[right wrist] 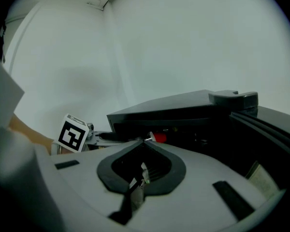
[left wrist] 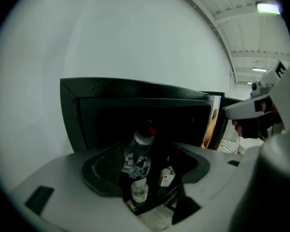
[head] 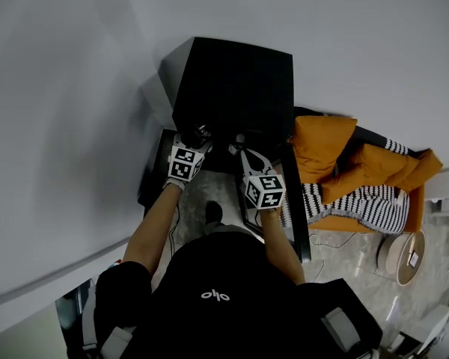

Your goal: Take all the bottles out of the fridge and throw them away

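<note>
A small black fridge (head: 232, 88) stands against the wall with its door (head: 298, 208) swung open to the right. In the left gripper view, a clear bottle with a red cap (left wrist: 137, 153) stands upright inside it. My left gripper (left wrist: 145, 170) is open, with a jaw on either side of this bottle and neither pad pressing on it. A smaller bottle (left wrist: 139, 191) and a small carton (left wrist: 167, 176) sit lower down. My right gripper (right wrist: 144, 141) is shut and its tip is close to the red cap (right wrist: 159, 137). Both grippers (head: 198, 134) (head: 239, 142) reach into the fridge opening.
Orange cushions (head: 325, 152) and a striped cloth (head: 359, 204) lie on a seat right of the fridge door. A round pale object (head: 408, 256) sits on the floor further right. A white wall runs behind and left of the fridge.
</note>
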{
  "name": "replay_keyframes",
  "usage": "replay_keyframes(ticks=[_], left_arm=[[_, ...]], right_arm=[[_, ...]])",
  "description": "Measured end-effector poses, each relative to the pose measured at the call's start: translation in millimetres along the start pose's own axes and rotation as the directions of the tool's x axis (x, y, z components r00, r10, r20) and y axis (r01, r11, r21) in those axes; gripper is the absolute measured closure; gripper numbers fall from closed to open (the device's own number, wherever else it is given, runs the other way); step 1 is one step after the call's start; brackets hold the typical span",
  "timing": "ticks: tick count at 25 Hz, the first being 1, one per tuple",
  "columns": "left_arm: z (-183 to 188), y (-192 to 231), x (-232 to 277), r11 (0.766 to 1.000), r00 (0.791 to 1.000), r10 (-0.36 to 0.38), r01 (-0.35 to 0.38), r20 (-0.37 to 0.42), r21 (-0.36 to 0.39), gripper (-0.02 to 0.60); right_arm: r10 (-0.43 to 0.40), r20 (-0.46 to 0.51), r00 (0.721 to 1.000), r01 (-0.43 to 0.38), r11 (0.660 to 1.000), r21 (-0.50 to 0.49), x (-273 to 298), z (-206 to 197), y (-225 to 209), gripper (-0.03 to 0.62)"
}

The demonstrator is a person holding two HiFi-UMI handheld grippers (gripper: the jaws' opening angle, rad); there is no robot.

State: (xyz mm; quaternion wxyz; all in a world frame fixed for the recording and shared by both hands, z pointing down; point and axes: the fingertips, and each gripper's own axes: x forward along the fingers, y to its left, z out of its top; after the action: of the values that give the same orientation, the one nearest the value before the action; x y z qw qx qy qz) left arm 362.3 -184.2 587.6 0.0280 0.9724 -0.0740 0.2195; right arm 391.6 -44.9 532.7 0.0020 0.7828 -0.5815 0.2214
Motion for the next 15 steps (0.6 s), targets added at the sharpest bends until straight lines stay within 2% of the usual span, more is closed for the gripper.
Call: replay_keyframes(ticks=[4, 6, 9, 11, 15], left_arm=[[-9.1, 3.9, 14.8, 1.000, 1.000, -0.007, 0.007, -0.010, 0.013, 0.307], [-7.0, 1.8, 17.3, 1.000, 1.000, -0.016, 0.016, -0.001, -0.003, 0.307], [-1.5, -7.1, 17.9, 0.998, 0.998, -0.055, 0.055, 0.006, -0.033, 0.307], [1.8, -17.5, 18.0, 0.997, 0.997, -0.082, 0.082, 0.009, -0.014, 0.307], [3.0, -19.0, 19.1, 0.999, 0.998, -0.050, 0.049, 0.027, 0.020, 0.307]], right_arm=[[-0.007, -0.018, 1.000, 0.007, 1.000, -0.007, 9.7, -4.4, -6.0, 0.586], [-0.010, -0.028, 1.000, 0.009, 1.000, -0.010, 13.4, -7.1, -8.9, 0.586], [-0.011, -0.036, 0.999, 0.011, 1.000, -0.014, 16.5, -8.6, -10.7, 0.586], [-0.013, -0.039, 0.999, 0.013, 1.000, -0.017, 17.1, -9.2, -11.4, 0.586], [-0.022, -0.037, 0.999, 0.021, 1.000, -0.015, 20.1, -9.0, -13.5, 0.586]])
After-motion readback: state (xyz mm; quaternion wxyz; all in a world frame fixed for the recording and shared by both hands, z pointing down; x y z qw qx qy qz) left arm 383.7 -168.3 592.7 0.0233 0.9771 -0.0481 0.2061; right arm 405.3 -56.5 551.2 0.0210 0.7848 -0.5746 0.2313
